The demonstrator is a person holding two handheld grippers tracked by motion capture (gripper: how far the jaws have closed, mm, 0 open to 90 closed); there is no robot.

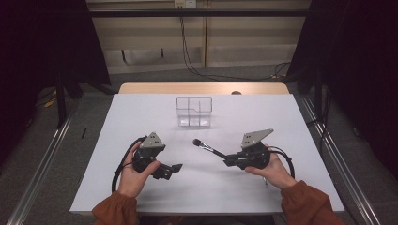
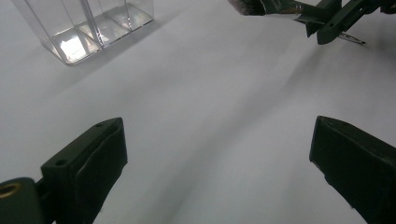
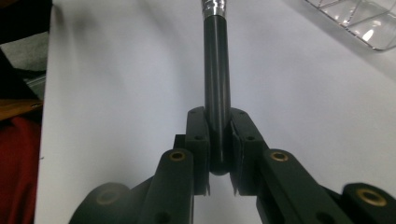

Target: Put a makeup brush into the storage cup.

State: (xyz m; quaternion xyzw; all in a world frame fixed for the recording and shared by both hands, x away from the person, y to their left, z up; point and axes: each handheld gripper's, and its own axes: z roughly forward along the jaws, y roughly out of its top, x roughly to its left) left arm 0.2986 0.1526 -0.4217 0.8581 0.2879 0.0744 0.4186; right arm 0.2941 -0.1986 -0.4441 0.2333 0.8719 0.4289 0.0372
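Above the table (image 1: 141,108), right tongs (image 1: 228,161) clamp a brush (image 1: 206,147) level.

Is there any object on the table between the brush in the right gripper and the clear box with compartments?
Nothing visible is in the way. The right gripper holds the brush by its handle, bristles pointing toward the clear box. The white table between them is bare, and the open left gripper stays off to the side.

High view looks down the table (image 1: 141,112); both gripper views, close, share the clear organizer (image 2: 88,28).
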